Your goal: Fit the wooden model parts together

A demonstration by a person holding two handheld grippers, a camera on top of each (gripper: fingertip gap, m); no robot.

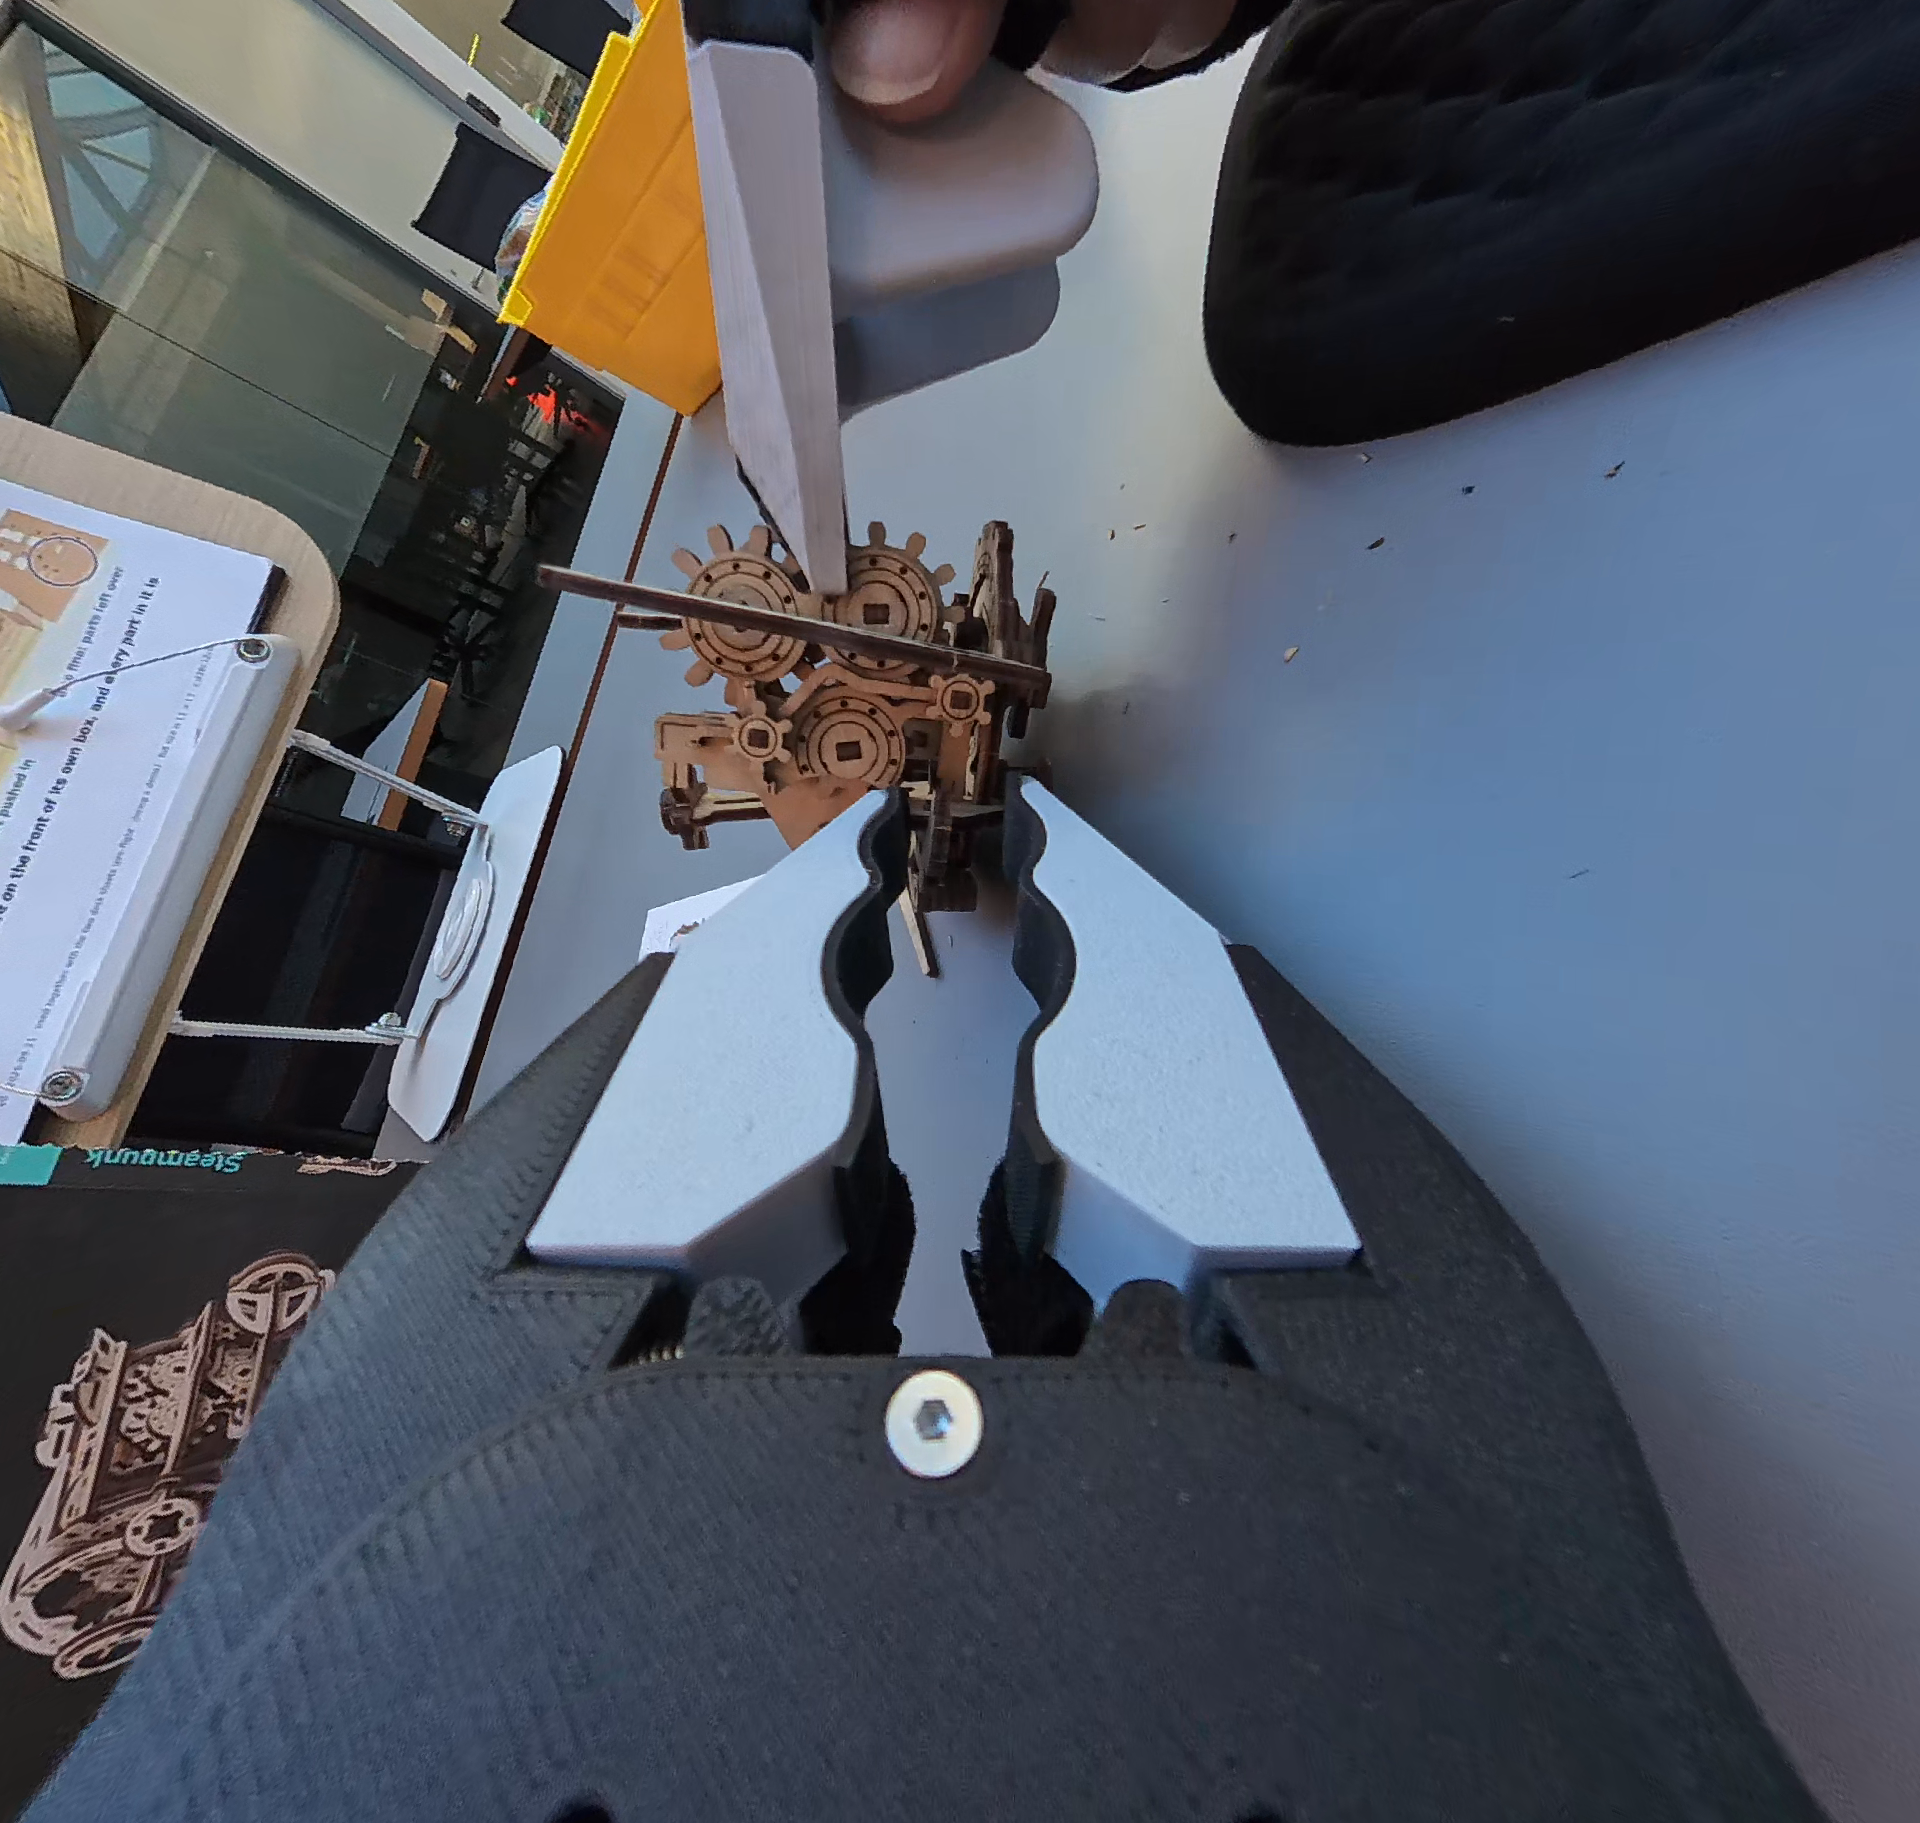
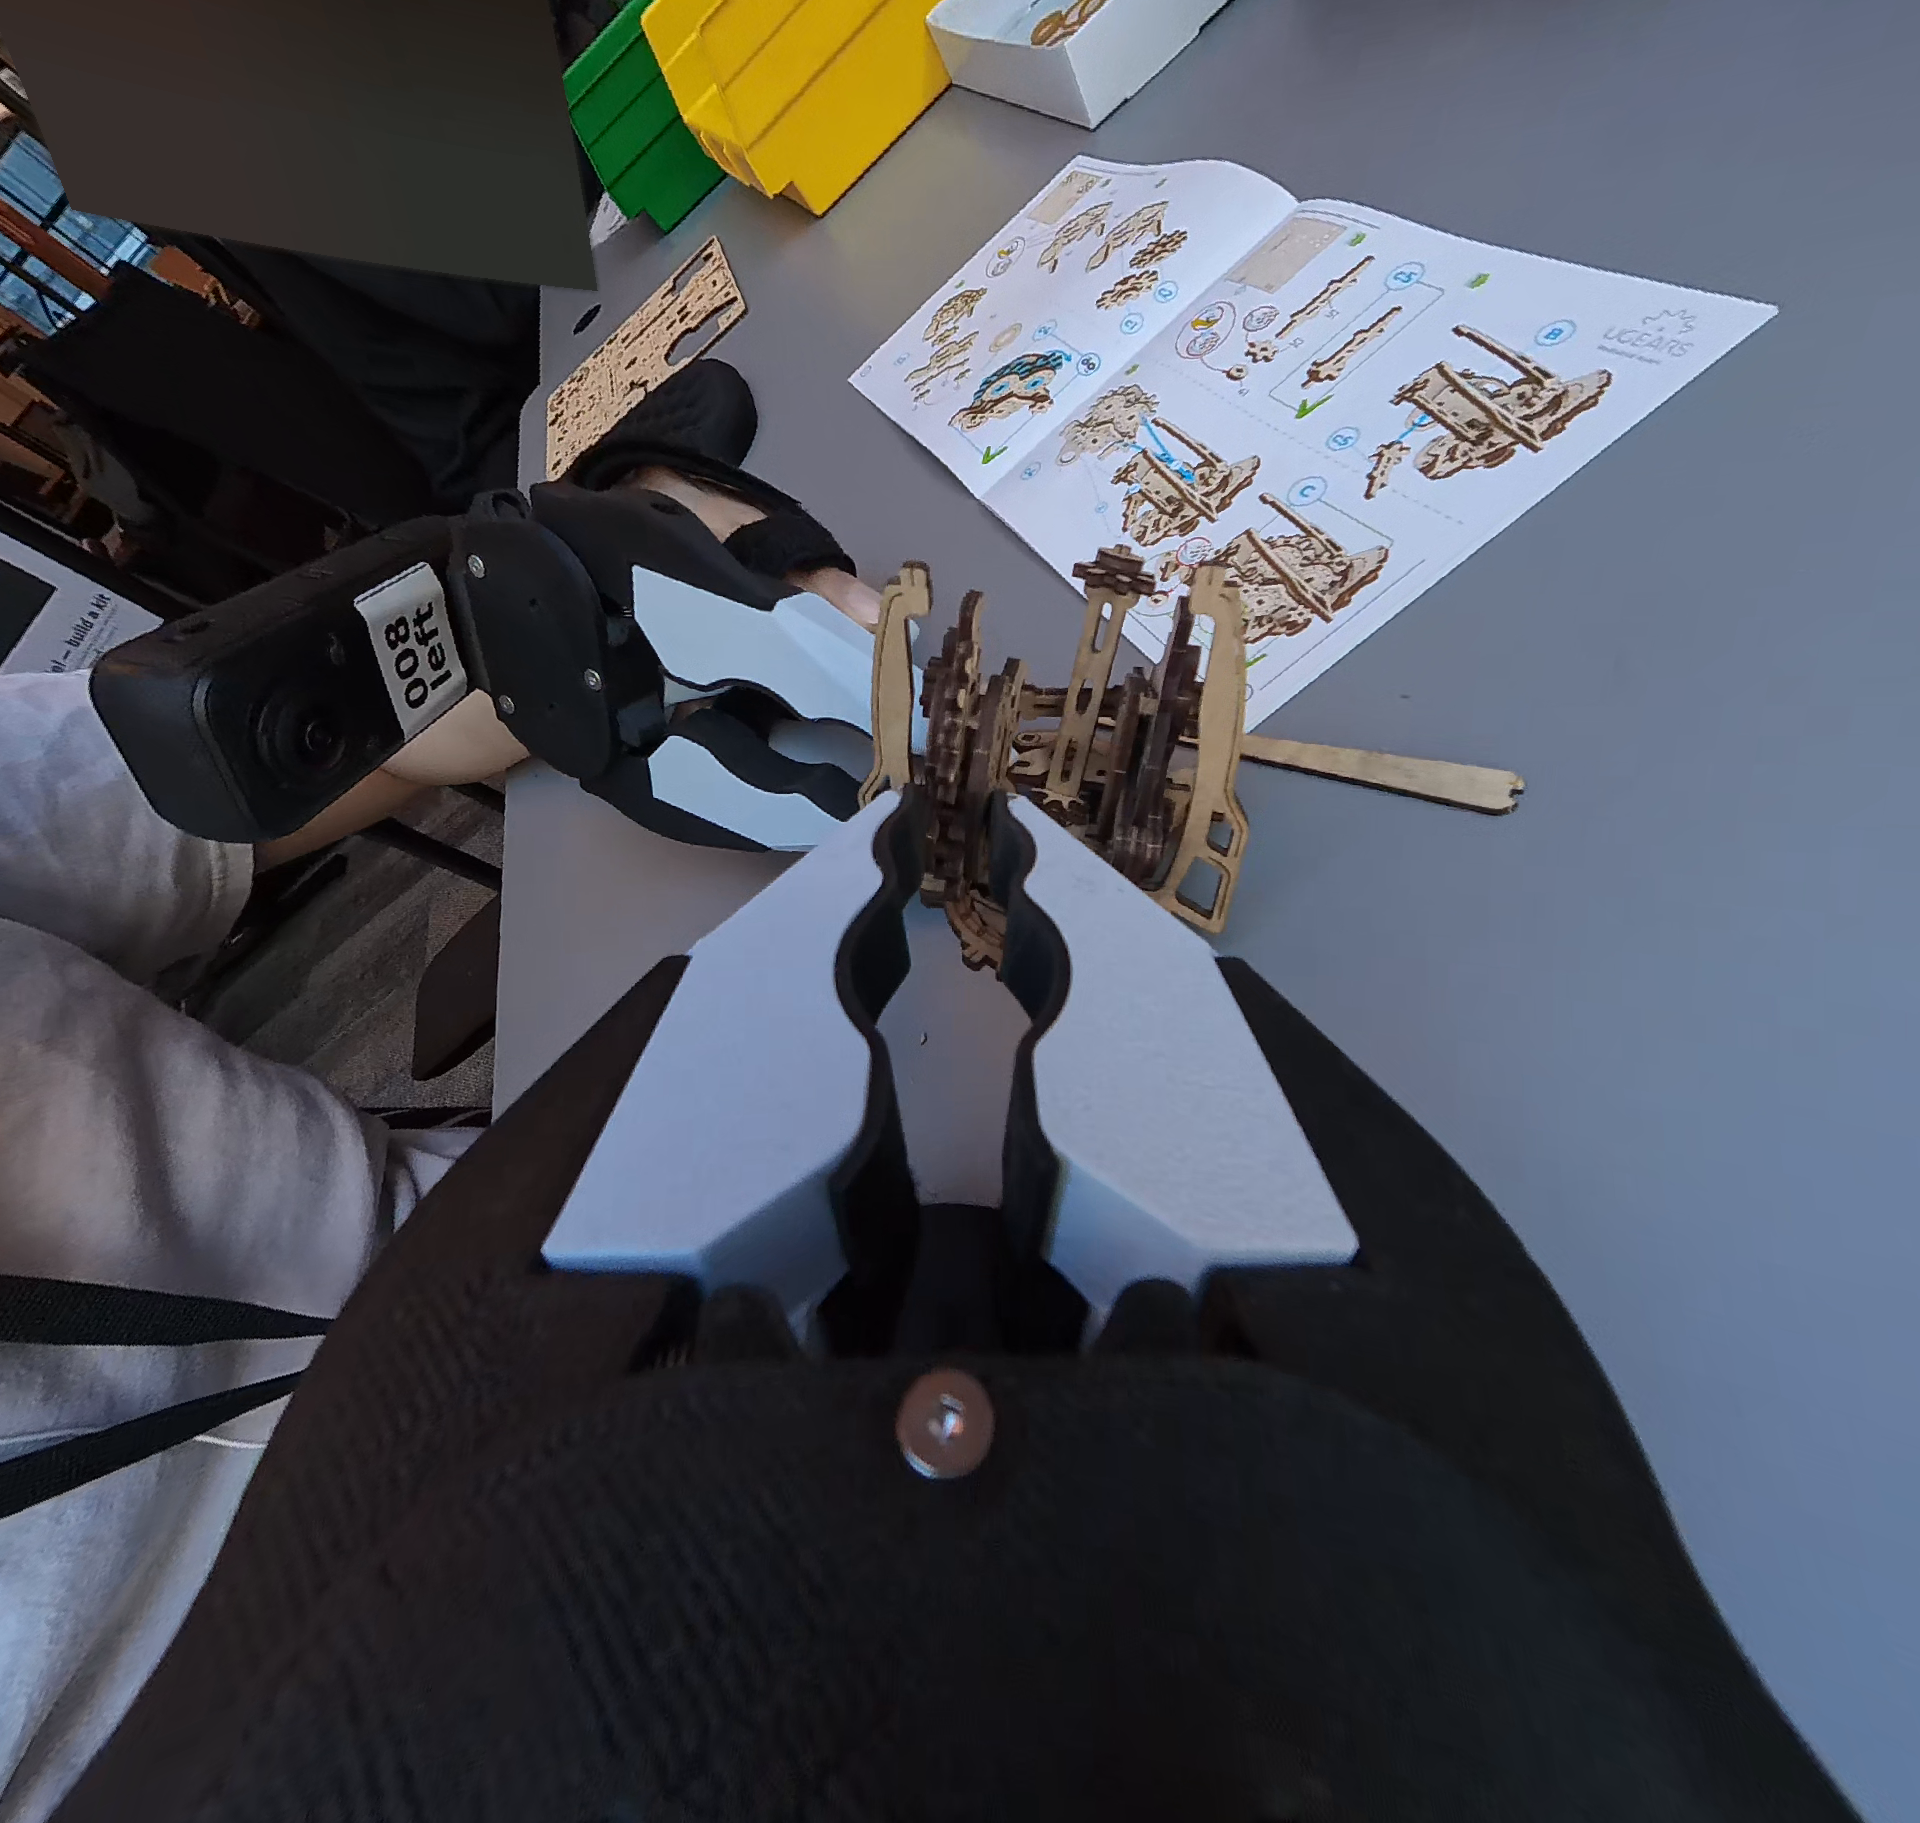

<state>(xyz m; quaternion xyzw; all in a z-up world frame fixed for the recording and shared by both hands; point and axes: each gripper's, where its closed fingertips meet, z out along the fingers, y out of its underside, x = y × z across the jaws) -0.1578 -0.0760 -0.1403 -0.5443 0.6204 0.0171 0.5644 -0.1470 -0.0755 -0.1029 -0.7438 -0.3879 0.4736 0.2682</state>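
The pale, dark-edged laser-cut wooden model of meshed gears stands upright on the grey surface, its shaft running 9-to-3 o'clock, clamped by the right hand-held gripper and left hand-held gripper.

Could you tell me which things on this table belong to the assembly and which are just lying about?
In the job:
- wooden gear model, gripped by both
- right gripper
- left gripper
- instruction booklet
- flat wooden strip behind the model
- punched-out parts sheet

Lying about:
- yellow bin
- green bin
- white box
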